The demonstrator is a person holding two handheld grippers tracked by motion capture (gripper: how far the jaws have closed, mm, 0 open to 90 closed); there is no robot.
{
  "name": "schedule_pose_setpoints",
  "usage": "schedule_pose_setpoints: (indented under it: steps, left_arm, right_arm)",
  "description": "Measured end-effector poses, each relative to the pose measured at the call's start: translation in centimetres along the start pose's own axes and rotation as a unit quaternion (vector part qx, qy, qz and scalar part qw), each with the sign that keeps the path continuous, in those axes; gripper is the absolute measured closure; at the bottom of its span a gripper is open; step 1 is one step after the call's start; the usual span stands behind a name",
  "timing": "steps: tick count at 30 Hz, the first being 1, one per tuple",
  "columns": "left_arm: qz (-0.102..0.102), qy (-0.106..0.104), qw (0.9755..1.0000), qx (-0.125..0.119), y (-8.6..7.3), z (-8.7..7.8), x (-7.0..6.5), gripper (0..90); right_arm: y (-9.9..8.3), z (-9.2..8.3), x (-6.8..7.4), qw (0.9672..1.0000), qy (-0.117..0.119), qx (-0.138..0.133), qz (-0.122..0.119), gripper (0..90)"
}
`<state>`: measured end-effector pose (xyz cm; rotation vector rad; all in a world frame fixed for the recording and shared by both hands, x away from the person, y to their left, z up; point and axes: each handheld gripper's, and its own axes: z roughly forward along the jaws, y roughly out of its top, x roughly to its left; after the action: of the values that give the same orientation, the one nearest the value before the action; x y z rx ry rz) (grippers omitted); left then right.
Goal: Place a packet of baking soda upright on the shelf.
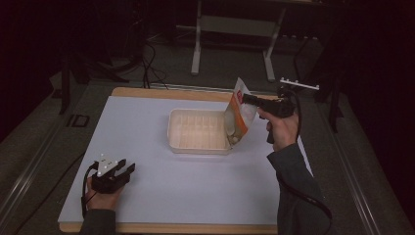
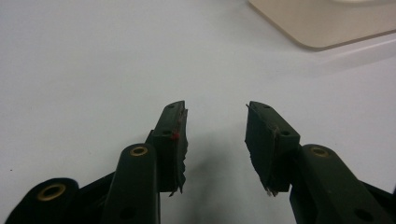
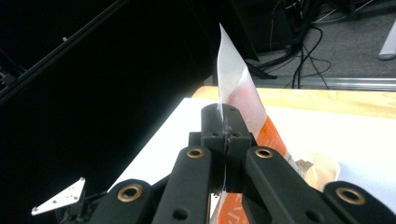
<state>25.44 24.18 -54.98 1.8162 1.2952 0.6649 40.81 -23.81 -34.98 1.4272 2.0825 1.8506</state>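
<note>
While the right gripper pinches the orange-and-white plastic pouch tilted over the cream compartmented tray, apparently mid-pour, the left gripper rests half-open and empty.

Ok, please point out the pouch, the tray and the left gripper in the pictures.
pouch [image 1: 238, 115], high view, on its orange and white front face.
tray [image 1: 198, 148], high view, on its near rim.
left gripper [image 2: 215, 123], left gripper view, midway between its two open fingertips.

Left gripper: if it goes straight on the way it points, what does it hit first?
Probably the tray. The left gripper is open and empty, bare table ahead; the tray corner sits right of the line, so it might slide past.
</note>
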Motion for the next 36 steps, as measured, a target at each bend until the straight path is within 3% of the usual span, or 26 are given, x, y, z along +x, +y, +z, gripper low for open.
schedule_pose_setpoints:
  steps: [6, 11, 20, 36]
  left_arm:
    - [0.000, 0.000, 1.0000, 0.000, 0.0, 0.0, 0.0, 57.7]
    - [-0.001, -0.001, 1.0000, 0.000, 0.0, 0.0, 0.0, 57.7]
    - [-0.002, -0.002, 1.0000, -0.001, 0.0, 0.0, 0.0, 57.7]
    - [-0.001, -0.002, 1.0000, 0.000, 0.0, 0.0, 0.0, 57.6]
  right_arm:
    - [0.0, 0.7, -0.1, 0.9998, -0.016, -0.013, -0.005, 90.0]
    - [-0.3, 1.4, -0.1, 0.9991, -0.024, -0.022, -0.026, 90.0]
    - [-1.1, 2.0, -0.8, 0.9987, -0.037, -0.024, -0.027, 90.0]
    - [-2.1, 2.2, -1.8, 0.9980, -0.049, -0.039, -0.006, 90.0]
